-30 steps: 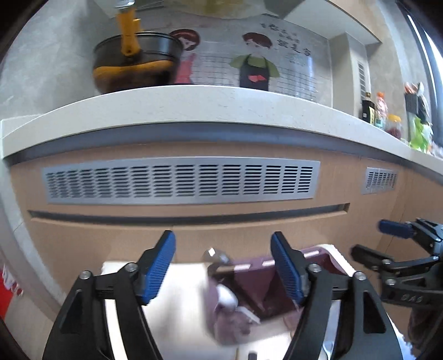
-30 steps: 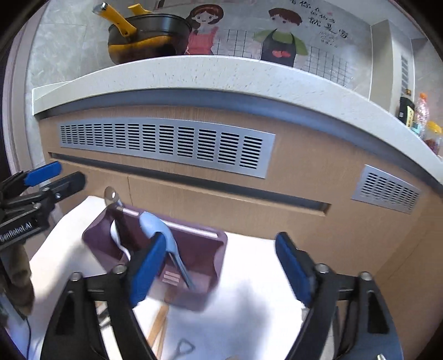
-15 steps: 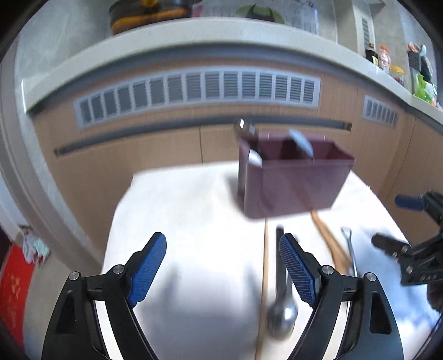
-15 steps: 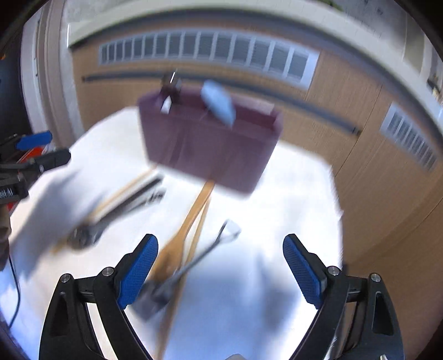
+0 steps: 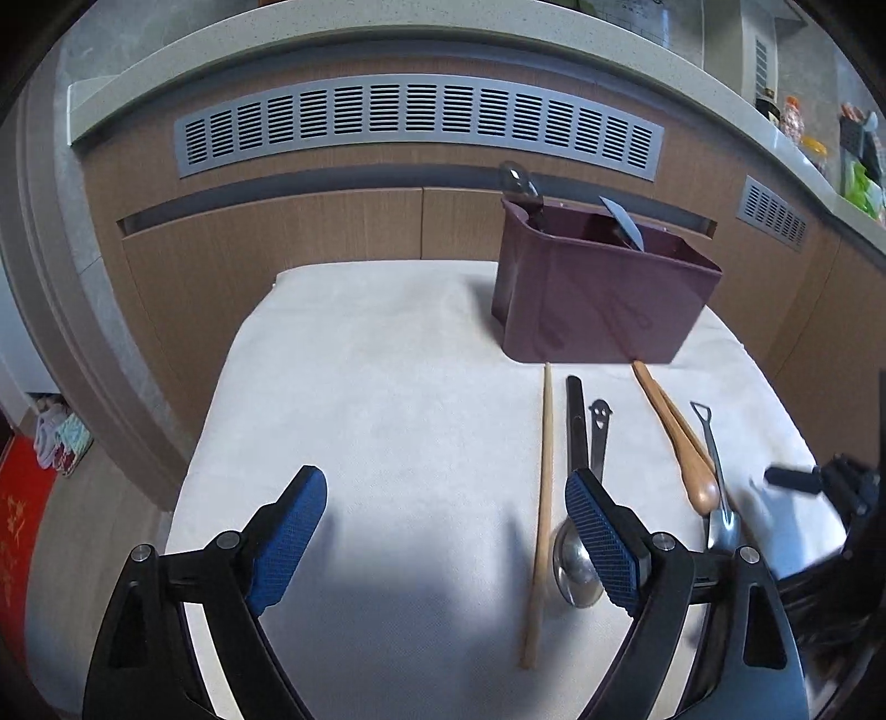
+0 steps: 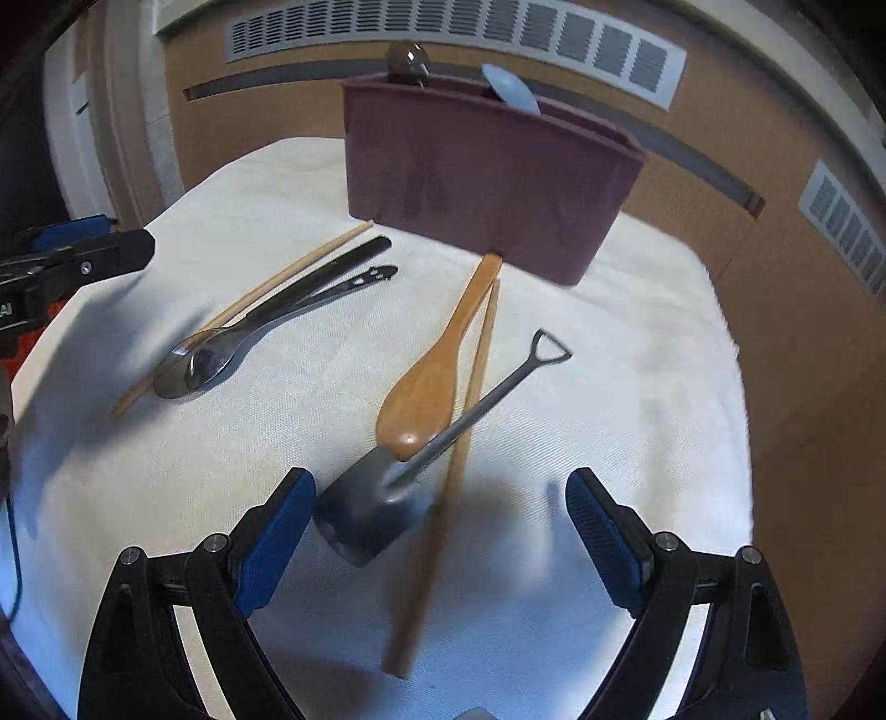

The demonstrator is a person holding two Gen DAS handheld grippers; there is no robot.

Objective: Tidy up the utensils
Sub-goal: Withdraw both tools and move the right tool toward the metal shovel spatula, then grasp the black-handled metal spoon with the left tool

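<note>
The maroon holder [image 5: 598, 299] hides the lower parts of the two utensils standing in it. In the right wrist view the shovel-shaped spoon [image 6: 371, 509] is smeared by blur. The right tool [image 5: 819, 487] is blurred and cut by the left view's edge.

Wooden cabinet front [image 5: 310, 232] with grey vent grille [image 5: 415, 119] under pale countertop [image 5: 387, 33].

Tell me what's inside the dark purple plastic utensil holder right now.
Above the rim of the dark purple plastic utensil holder show a shiny metal spoon bowl at its left end and a pale blue spoon bowl further right. Their handles and anything lower are hidden by the opaque walls.
</note>
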